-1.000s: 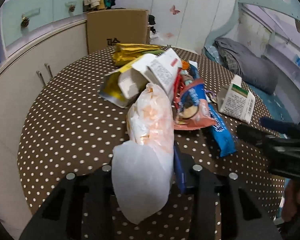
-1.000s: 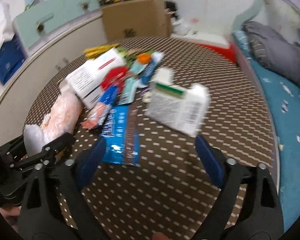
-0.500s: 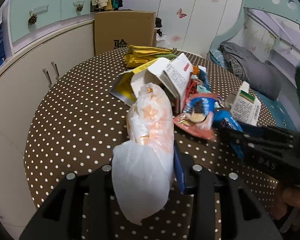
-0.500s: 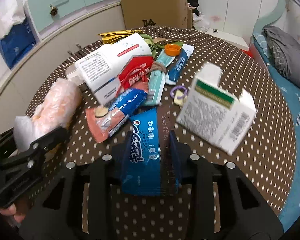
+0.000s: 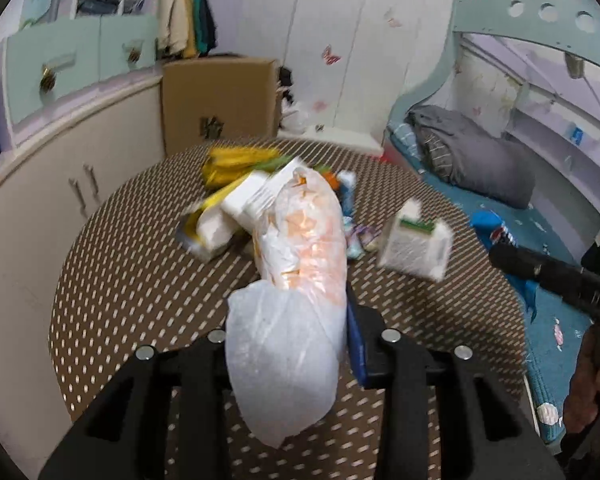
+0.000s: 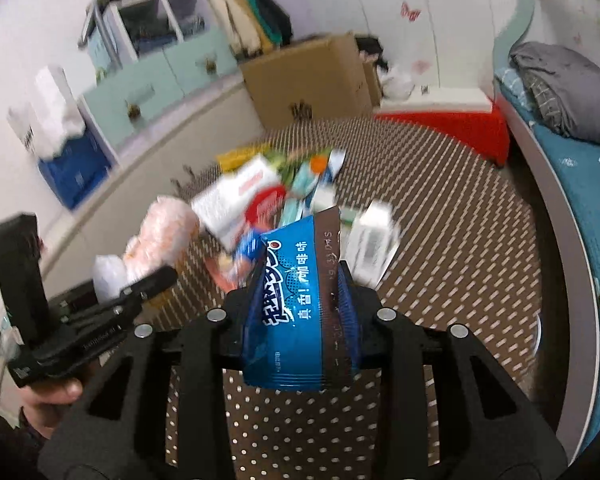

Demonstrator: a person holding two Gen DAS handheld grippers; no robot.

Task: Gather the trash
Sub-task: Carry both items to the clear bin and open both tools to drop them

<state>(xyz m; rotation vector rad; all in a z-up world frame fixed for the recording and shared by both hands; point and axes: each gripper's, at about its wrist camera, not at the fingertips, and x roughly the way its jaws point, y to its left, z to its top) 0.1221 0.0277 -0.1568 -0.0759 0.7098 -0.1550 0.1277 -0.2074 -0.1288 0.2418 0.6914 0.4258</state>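
Clamping a blue wrapper (image 6: 300, 312), the right hand-held gripper (image 6: 300, 320) has just closed on it above the table (image 6: 452, 248). The left hand-held gripper (image 5: 288, 340) is clamped on a plastic bag (image 5: 296, 280), also above the table, nearer than the trash pile (image 5: 236, 204).

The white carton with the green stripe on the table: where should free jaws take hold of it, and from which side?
Probably across the two broad printed faces of the white carton, below its folded top, coming from above and from the near edge of the table. It stands apart from the trash pile, so both faces look free. The picture is blurred, so its exact tilt is unclear.
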